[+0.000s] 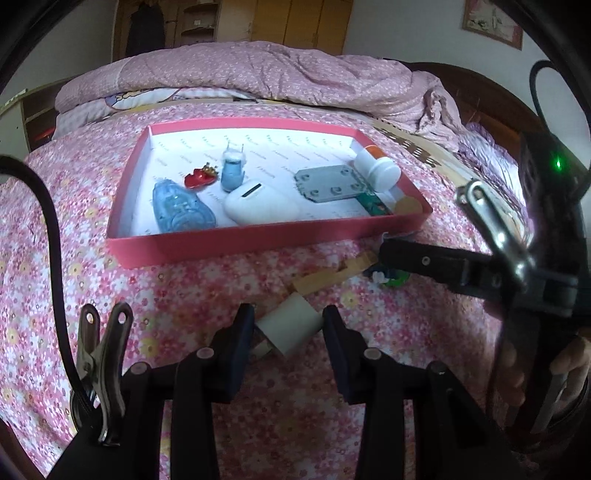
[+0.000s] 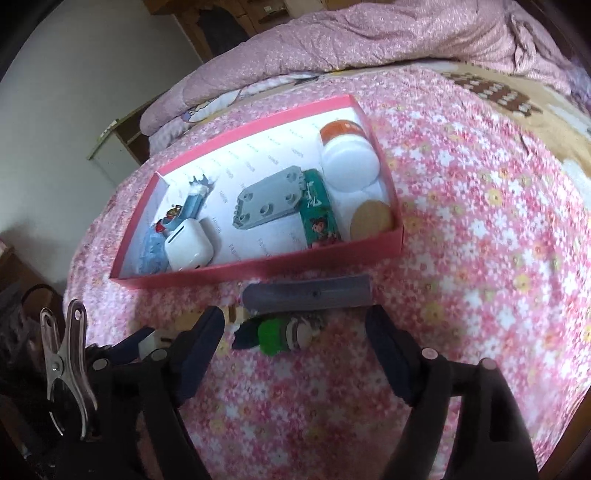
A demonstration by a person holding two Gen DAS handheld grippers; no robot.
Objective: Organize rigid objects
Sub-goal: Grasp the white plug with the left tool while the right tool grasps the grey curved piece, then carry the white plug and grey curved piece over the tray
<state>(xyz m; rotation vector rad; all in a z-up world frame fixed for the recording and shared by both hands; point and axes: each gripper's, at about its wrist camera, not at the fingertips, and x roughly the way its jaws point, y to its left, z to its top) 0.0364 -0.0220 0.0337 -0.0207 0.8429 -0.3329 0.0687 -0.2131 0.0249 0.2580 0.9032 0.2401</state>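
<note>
Bed with pink floral sheet fills both views. Directly on it: pink tray at centre frame, folded quilt along the top, white block lower centre, wooden piece just right of it, green toy and grey bar below the tray in the right view.

A bed with a pink floral sheet fills the room. A rumpled pink quilt lies at its far end. Behind stand wooden cabinets, a white wall and 1 framed picture.
</note>
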